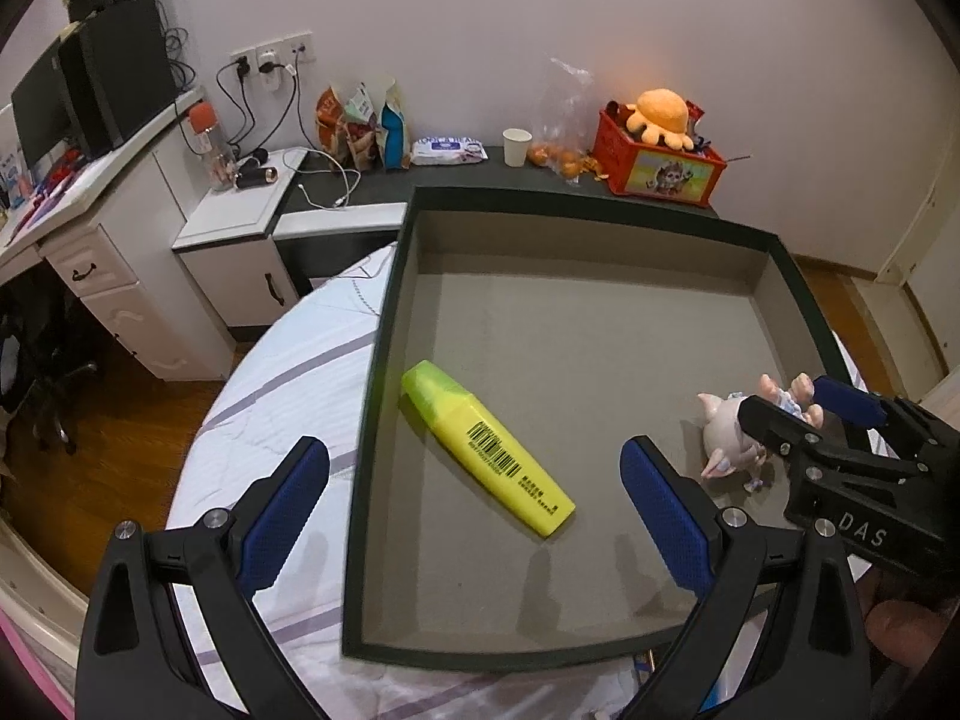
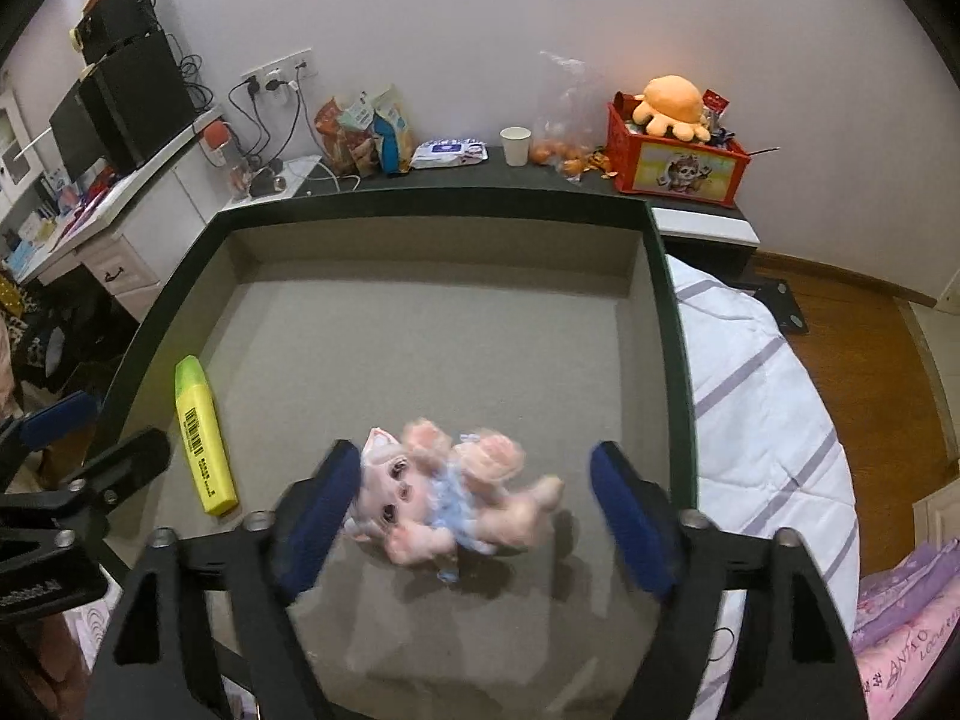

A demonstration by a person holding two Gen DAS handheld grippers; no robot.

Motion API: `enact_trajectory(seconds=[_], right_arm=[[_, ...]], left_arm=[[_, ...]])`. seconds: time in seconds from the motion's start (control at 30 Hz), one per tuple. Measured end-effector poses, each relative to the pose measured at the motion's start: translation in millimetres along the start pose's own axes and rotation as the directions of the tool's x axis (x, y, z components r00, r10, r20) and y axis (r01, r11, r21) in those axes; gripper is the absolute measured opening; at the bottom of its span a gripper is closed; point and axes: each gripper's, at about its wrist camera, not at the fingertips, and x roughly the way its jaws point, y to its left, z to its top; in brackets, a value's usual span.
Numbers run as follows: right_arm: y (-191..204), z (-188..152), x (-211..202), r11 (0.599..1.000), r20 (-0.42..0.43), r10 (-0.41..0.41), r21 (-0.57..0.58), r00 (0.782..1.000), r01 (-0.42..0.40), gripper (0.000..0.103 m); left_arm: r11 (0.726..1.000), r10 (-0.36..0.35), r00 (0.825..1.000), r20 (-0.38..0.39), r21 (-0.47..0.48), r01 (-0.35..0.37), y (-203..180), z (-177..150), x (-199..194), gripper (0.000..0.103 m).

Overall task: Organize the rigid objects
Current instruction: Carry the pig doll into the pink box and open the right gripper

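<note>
A dark-rimmed tray (image 1: 384, 324) with a grey floor lies on the bed; it also shows in the right wrist view (image 2: 672, 300). A yellow highlighter (image 1: 486, 447) lies on the tray floor at its left side, also visible in the right wrist view (image 2: 203, 435). A small pink doll in a blue dress (image 2: 444, 492) lies blurred between the wide-open fingers of my right gripper (image 2: 477, 516), touching the left pad. In the left wrist view the doll (image 1: 729, 432) is at the right with the right gripper (image 1: 810, 408) around it. My left gripper (image 1: 474, 510) is open and empty above the highlighter.
The tray rests on a white striped quilt (image 2: 768, 408). Behind it a dark shelf holds a red toy crate (image 1: 657, 165), a paper cup (image 1: 516, 147), oranges, snack bags and wipes. A white desk with drawers (image 1: 102, 252) stands at the left. Wooden floor lies on both sides.
</note>
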Motion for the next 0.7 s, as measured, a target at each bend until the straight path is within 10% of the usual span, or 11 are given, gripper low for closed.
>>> enact_trajectory(seconds=[0.53, 0.7], right_arm=[[11, -35, -91, 1.000, 0.133, -0.013, -0.005, 0.991, 0.014, 0.088], [11, -69, -111, 1.000, 0.142, 0.010, 0.014, 0.990, -0.012, 0.103]], left_arm=[[1.000, -0.020, 0.998, 0.056, 0.002, 0.020, 3, -45, -66, 0.101], [1.000, -0.025, 0.999, 0.034, 0.007, 0.025, 3, -75, -77, 0.102]])
